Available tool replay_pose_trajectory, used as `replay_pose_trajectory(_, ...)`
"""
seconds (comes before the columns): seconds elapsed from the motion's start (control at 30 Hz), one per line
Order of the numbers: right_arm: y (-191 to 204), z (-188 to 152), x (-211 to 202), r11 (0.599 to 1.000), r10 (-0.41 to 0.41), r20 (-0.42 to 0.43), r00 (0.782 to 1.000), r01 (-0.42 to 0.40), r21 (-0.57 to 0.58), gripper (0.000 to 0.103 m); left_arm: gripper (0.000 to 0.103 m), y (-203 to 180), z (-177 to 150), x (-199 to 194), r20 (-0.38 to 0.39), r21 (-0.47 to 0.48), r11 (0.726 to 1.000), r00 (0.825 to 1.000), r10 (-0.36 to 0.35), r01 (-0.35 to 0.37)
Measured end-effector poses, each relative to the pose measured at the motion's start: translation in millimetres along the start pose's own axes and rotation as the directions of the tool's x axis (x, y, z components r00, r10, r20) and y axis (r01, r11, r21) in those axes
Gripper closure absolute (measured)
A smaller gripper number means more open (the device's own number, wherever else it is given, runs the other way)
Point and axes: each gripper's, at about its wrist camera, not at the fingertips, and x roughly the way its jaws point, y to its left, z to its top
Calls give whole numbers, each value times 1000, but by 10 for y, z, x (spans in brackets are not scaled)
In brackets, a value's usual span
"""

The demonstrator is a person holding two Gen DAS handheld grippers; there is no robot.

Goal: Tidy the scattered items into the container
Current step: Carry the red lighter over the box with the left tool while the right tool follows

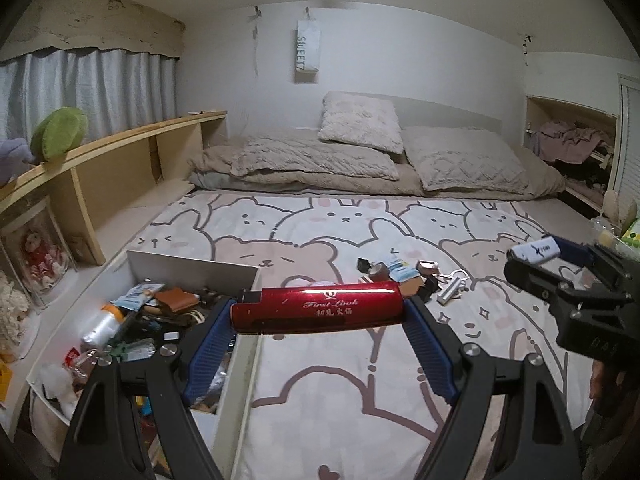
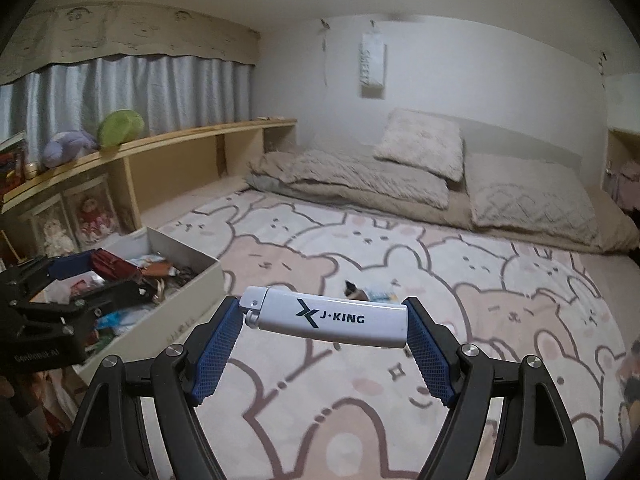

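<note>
My left gripper (image 1: 318, 312) is shut on a red lighter (image 1: 316, 307), held lengthwise between its blue pads above the bear-print bed cover. The white lighter (image 2: 326, 317) marked J-KING sits lengthwise in my right gripper (image 2: 325, 320), which is shut on it. In the left wrist view the right gripper (image 1: 552, 258) shows at the right edge with the white lighter (image 1: 536, 251). The white container (image 1: 188, 268) lies at lower left, holding several items. A pile of scattered small items (image 1: 408, 274) lies on the cover beyond the red lighter. In the right wrist view the container (image 2: 180, 256) sits at left, the left gripper (image 2: 76, 276) over it.
Folded bedding and pillows (image 1: 360, 152) lie at the far end of the bed. A wooden shelf (image 1: 120, 148) with plush toys runs along the left wall under a curtain. An open cabinet (image 1: 572, 148) with clothes stands at the right. A person's hand (image 1: 608, 384) holds the right gripper.
</note>
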Motion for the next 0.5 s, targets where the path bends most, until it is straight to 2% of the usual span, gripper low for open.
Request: replay_pose_trajectory(0.5, 460, 193, 51, 995, 89, 21, 996, -88, -50, 22, 19, 526, -8, -264, 27, -38, 995, 995, 96, -95)
